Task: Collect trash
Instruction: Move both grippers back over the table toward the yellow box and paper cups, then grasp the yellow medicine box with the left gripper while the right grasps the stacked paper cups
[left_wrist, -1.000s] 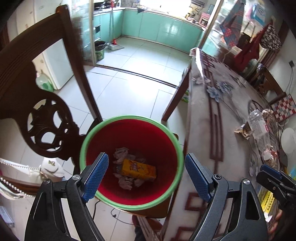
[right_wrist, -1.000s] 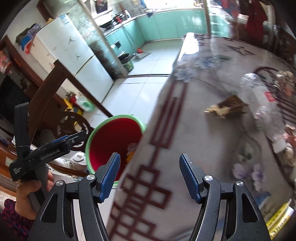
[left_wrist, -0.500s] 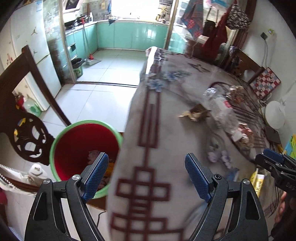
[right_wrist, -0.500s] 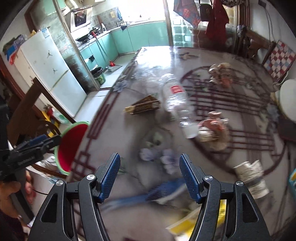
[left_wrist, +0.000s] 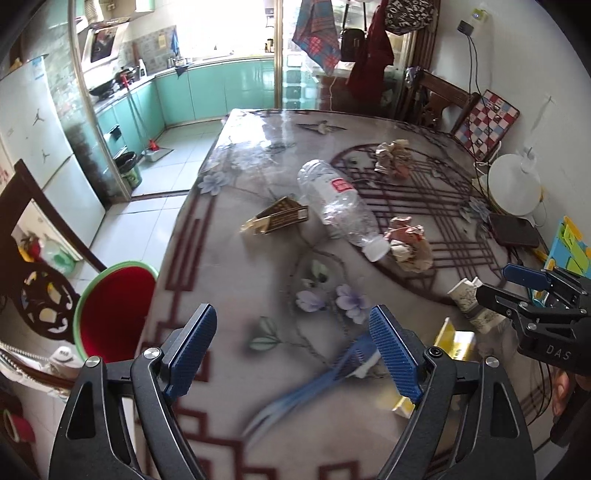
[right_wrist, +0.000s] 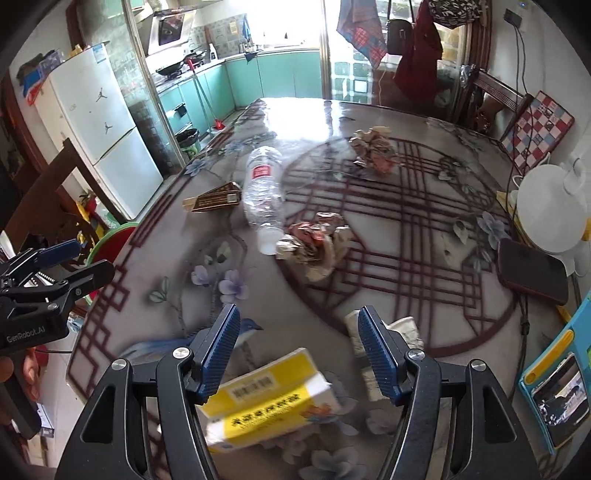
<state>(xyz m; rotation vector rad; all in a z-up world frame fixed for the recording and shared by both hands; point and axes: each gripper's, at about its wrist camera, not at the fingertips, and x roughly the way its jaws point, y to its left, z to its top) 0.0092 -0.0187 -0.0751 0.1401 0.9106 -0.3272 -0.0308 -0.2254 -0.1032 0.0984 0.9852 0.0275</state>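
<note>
Both my tools are spread wide and carrying nothing. My right tool (right_wrist: 295, 354) hovers over the yellow carton (right_wrist: 269, 398) at the near edge of the bench (right_wrist: 424, 295), a paper cup (right_wrist: 402, 328) lying just beside it. My left tool (left_wrist: 291, 350) hangs above the bench too, with the red bin (left_wrist: 110, 310) off its left edge. This looks like the reach for the next piece: lower the right tool around the carton, close, then carry it to the bin.
</note>
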